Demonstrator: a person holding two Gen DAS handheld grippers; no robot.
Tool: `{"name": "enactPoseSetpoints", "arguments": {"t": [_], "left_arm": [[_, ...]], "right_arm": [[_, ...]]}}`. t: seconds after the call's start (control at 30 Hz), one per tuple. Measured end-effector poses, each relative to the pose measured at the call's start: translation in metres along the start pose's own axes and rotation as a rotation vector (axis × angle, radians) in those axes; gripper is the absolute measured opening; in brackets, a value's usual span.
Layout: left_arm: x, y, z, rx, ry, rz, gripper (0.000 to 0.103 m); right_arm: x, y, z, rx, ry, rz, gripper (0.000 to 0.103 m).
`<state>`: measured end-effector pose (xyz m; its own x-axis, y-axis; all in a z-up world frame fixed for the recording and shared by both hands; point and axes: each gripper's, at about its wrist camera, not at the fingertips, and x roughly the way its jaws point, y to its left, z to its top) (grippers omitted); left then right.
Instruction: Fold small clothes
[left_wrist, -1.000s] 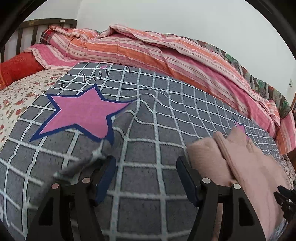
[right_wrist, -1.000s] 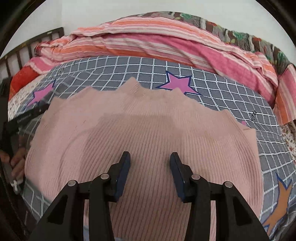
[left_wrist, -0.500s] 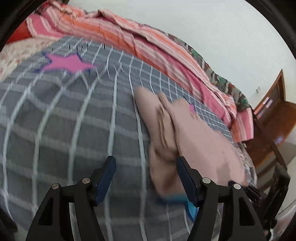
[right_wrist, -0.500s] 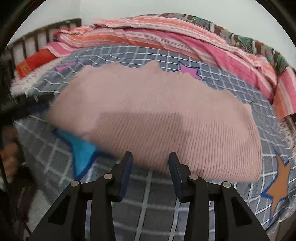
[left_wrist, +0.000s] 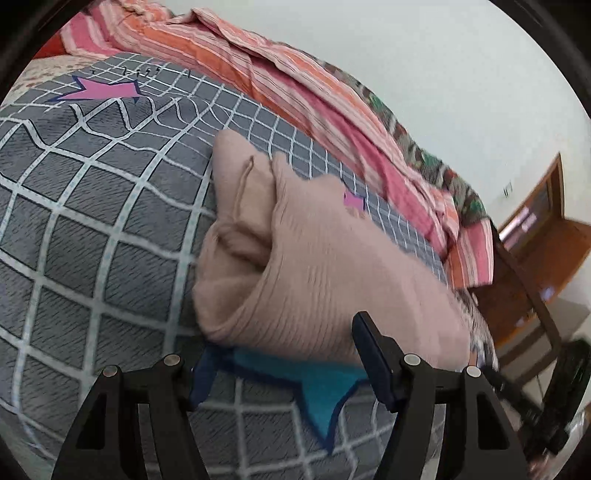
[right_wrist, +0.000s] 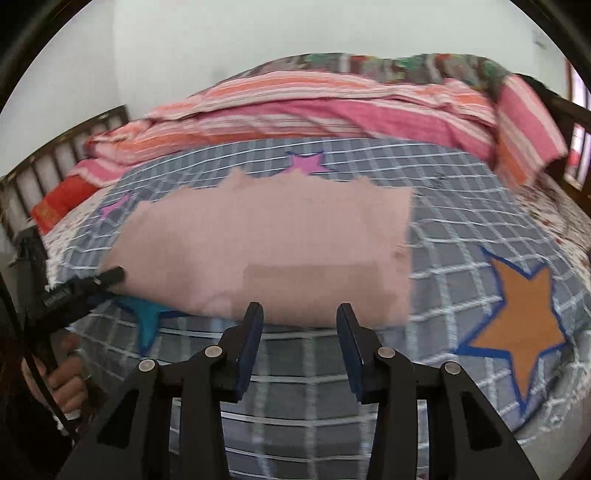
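Note:
A pink ribbed knit garment (right_wrist: 266, 251) lies folded on the grey checked blanket (right_wrist: 461, 206). In the left wrist view the garment (left_wrist: 314, 266) shows its folded layers at the left end. My left gripper (left_wrist: 284, 362) is open and empty, just short of the garment's near edge. My right gripper (right_wrist: 299, 332) is open and empty, its tips just short of the garment's near edge. The left gripper also shows at the left of the right wrist view (right_wrist: 85, 284), held by a hand.
A striped pink and orange quilt (right_wrist: 314, 110) is heaped along the far side of the bed. The blanket has an orange star (right_wrist: 517, 314), a blue star (left_wrist: 321, 391) and pink stars. A bed rail (right_wrist: 55, 147) stands far left; wooden furniture (left_wrist: 546, 236) right.
Both grippers have drawn back from the garment toward the near edge of the bed. The left view has swung right, so the garment now lies ahead of it.

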<state>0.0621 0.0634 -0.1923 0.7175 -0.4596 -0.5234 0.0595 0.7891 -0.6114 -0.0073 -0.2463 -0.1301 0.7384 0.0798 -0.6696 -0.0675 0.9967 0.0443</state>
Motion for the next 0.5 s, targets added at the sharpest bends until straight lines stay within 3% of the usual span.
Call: {"name": "enactPoseSetpoints", "arguments": {"t": [0.13,0.3,0.4,0.47,0.5], "left_arm": [[0.007,0.0,0.013,-0.095,-0.055,-0.028,0.064],[0.023,0.0,0.027,-0.162,-0.107,0.029,0.061],[0.03,-0.001,0.034,-0.171,-0.124,0.068,0.052],[0.031,-0.002,0.038,-0.18,-0.138,0.093,0.037],[0.031,-0.002,0.038,-0.186,-0.148,0.11,0.035]], "right_arm": [[0.003,-0.02,-0.008,0.023,0.007,-0.023,0.041],[-0.001,-0.037,-0.011,0.045,-0.011,-0.033,0.041],[-0.007,-0.046,-0.011,0.056,-0.039,-0.038,0.041],[-0.01,-0.052,-0.012,0.067,-0.047,-0.038,0.041],[-0.01,-0.054,-0.012,0.074,-0.05,-0.035,0.041]]}}
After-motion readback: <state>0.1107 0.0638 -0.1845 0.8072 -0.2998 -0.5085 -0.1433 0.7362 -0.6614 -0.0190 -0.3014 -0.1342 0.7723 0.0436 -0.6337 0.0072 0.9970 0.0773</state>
